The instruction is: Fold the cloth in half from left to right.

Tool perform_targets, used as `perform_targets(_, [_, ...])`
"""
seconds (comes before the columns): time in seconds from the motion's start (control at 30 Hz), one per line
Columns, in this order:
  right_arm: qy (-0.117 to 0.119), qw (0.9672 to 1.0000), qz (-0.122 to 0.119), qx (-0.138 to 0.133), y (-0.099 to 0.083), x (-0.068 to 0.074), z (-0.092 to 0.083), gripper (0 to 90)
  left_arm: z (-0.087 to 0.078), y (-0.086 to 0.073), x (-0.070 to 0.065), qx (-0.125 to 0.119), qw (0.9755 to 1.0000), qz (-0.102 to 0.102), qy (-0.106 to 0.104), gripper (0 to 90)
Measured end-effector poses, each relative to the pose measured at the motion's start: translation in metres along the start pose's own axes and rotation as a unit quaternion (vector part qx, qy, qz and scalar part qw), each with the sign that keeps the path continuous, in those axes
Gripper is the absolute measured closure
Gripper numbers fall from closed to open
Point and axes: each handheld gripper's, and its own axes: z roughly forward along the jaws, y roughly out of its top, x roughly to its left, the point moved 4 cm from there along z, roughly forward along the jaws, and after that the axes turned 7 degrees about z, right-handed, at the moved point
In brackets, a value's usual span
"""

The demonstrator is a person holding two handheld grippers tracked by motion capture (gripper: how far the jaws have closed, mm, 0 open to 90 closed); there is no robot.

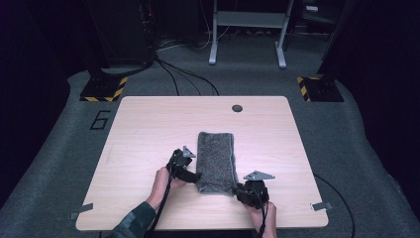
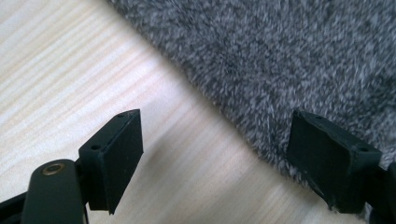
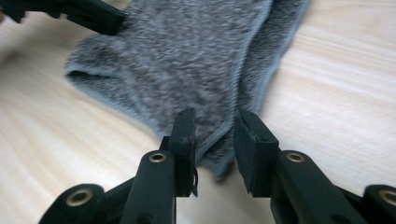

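A folded grey fleecy towel [image 1: 215,158] lies lengthwise on the pale wooden table [image 1: 148,124]. My left gripper [image 1: 194,176] rests at the towel's near left edge. In the left gripper view this gripper [image 2: 219,154] stands wide open, one pad over bare wood [image 2: 70,70] and the other over the towel [image 2: 280,56]. My right gripper [image 1: 238,190] sits at the towel's near right corner. In the right gripper view its jaws [image 3: 215,140] stand a little apart with the hemmed corner of the towel [image 3: 187,60] between them, and the pads do not press on it.
A dark round hole [image 1: 237,108] sits near the table's far edge. Tape tabs [image 1: 322,206] stick out at the front corners. Beyond the table are carpet, cables, hazard-striped stand feet [image 1: 104,91] and a metal frame [image 1: 247,29].
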Motion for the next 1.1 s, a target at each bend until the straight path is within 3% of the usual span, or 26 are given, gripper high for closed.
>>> perform_targets(0.07, [0.001,1.0,-0.004,-0.001,-0.003,0.007,0.0,65.5,0.003,-0.001,0.0,0.007,1.0,0.001,0.001,18.2])
perform_targets(0.13, [-0.015,0.9996,-0.021,0.014,-0.005,0.013,0.006,65.1,0.005,-0.002,0.0,0.01,0.9999,-0.002,-0.004,18.0])
perform_targets(0.23, [-0.023,0.9991,-0.033,0.015,-0.004,0.013,0.009,73.1,0.005,-0.002,0.0,0.008,1.0,-0.002,0.0,18.0])
perform_targets(0.33, [-0.017,0.9992,-0.031,0.017,-0.004,0.014,0.009,85.0,0.006,-0.002,0.0,0.007,1.0,0.0,0.002,17.1])
perform_targets(0.5, [-0.019,0.9993,-0.033,0.005,0.002,0.012,-0.001,87.7,0.006,-0.002,0.002,0.008,1.0,0.006,-0.001,15.4])
perform_targets(0.73, [-0.025,0.9988,-0.034,0.026,-0.001,0.005,-0.003,87.8,0.006,-0.002,0.002,0.005,0.9999,0.01,-0.003,15.2])
perform_targets(0.8, [-0.026,0.9985,-0.042,0.023,-0.002,0.004,-0.004,87.8,0.005,-0.001,0.002,0.004,0.9999,0.011,0.001,15.1])
perform_targets(0.9, [-0.026,0.9988,-0.034,0.021,-0.003,0.004,-0.005,86.8,0.003,-0.001,0.004,0.004,1.0,0.007,0.001,14.8])
perform_targets(0.97, [-0.025,0.9984,-0.038,0.033,-0.004,0.003,-0.004,79.1,0.001,-0.001,0.007,-0.004,1.0,-0.001,-0.002,14.5])
perform_targets(1.1, [-0.022,0.9995,-0.022,0.005,0.009,-0.001,-0.006,71.0,-0.002,0.002,0.014,-0.013,0.9999,-0.008,0.003,14.6])
